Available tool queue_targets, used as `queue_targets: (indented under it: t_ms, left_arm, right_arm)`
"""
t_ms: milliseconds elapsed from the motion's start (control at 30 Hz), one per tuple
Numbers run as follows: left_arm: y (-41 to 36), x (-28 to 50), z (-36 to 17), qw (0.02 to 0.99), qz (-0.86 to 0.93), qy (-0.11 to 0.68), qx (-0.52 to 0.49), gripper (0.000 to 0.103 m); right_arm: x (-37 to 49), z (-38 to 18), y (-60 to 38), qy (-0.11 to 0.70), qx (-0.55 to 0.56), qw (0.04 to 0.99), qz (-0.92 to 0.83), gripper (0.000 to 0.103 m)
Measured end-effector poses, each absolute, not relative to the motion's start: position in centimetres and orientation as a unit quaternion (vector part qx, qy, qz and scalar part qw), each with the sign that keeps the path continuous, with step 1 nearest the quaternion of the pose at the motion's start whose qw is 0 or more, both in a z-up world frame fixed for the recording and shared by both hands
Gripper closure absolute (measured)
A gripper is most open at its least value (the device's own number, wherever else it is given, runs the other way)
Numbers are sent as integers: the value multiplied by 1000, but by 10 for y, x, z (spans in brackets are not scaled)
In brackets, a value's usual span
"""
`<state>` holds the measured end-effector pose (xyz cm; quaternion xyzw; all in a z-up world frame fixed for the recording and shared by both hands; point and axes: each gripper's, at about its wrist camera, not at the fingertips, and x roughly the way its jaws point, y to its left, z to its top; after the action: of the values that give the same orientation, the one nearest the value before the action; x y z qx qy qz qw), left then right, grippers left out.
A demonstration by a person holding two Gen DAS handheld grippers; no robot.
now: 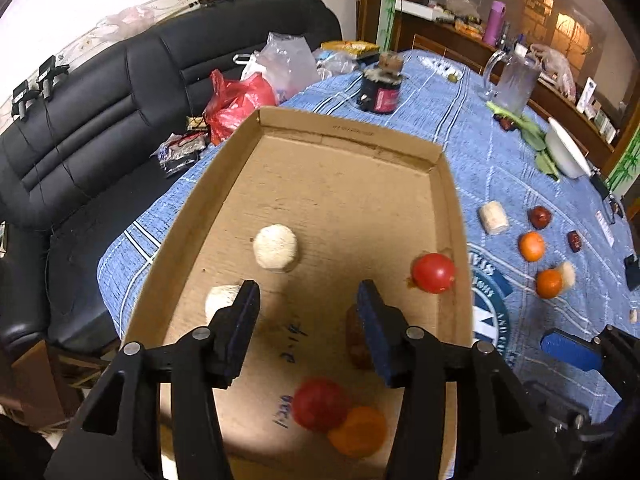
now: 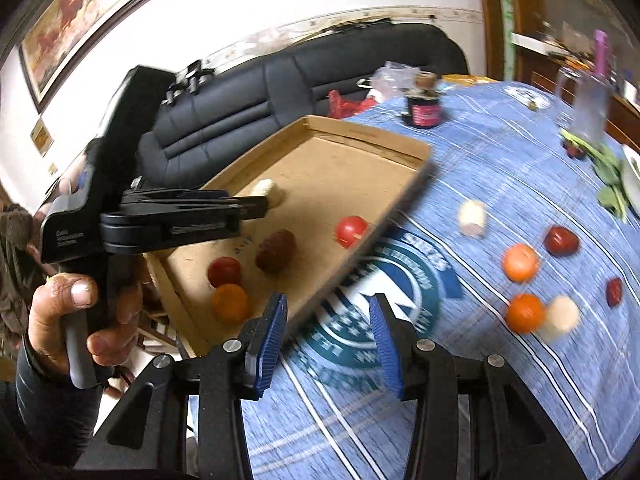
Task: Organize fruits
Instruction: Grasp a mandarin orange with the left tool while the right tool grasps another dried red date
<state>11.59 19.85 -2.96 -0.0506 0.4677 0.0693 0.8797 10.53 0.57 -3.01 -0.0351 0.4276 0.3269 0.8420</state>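
A shallow cardboard box (image 1: 348,152) holds two white round pieces (image 1: 276,248), two red tomatoes (image 1: 434,273), an orange (image 1: 358,432) and a brown fruit (image 1: 354,344) partly behind a finger. My left gripper (image 1: 308,296) hovers over the box floor, open, with nothing between its pads. My right gripper (image 2: 329,304) stands open and empty over the blue cloth, just off the box's (image 2: 360,176) near edge. To its right, loose on the cloth, lie two oranges (image 2: 520,263), dark red fruits (image 2: 562,240) and white pieces (image 2: 472,213). A hand (image 2: 76,308) holds the left gripper (image 2: 256,206).
A dark jar (image 1: 380,92) stands beyond the box. A glass mug (image 1: 514,80), green leaves (image 1: 536,136) and a white bowl (image 1: 568,152) are at the far right. A black sofa (image 1: 100,120) with plastic bags (image 1: 236,104) runs along the table's left side.
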Motion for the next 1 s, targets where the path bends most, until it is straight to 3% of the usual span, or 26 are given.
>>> queue_targets:
  t_ms: [1000]
  left_arm:
    - [111, 111, -9, 889, -6, 457, -27, 54]
  right_arm:
    - [108, -39, -119, 441, 8, 868, 229, 58]
